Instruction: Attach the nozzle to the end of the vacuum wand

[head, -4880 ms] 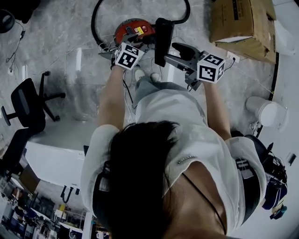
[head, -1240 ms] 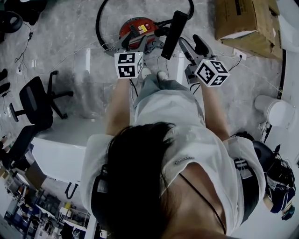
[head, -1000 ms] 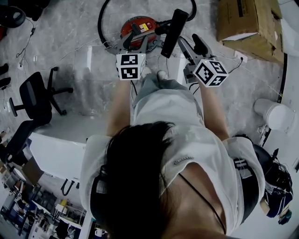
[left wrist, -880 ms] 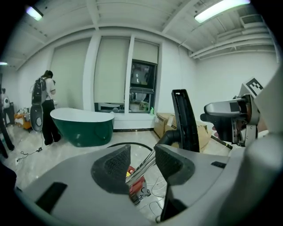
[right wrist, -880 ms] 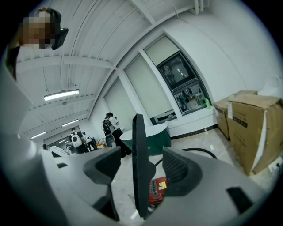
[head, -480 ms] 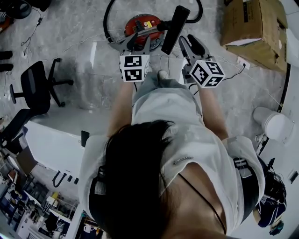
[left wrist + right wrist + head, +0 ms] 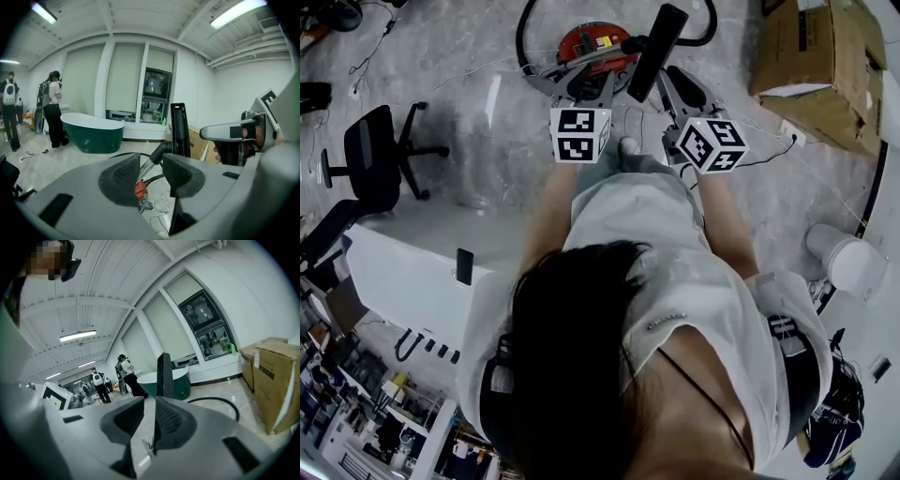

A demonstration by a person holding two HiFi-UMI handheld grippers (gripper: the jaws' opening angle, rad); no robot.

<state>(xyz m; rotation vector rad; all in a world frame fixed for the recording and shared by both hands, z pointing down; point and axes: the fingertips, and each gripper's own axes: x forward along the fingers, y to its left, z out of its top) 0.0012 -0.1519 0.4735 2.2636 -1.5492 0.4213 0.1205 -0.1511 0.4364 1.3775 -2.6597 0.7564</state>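
The nozzle (image 7: 179, 129) is judged seated on the wand (image 7: 146, 165) at twelve o'clock. The left gripper (image 7: 151, 169) and right gripper (image 7: 146, 420) are therefore held empty, their jaws having just been narrowed but still apart.

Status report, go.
Left gripper, right gripper: empty, jaws just been closing, not touching. Nozzle upright, apparently joined to wand. Hose and red canister beyond; nothing blocking.

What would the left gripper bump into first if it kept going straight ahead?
Probably the silver vacuum wand, showing just past the left gripper, whose jaws have just been closing with nothing between them yet. Depth is hard to judge.
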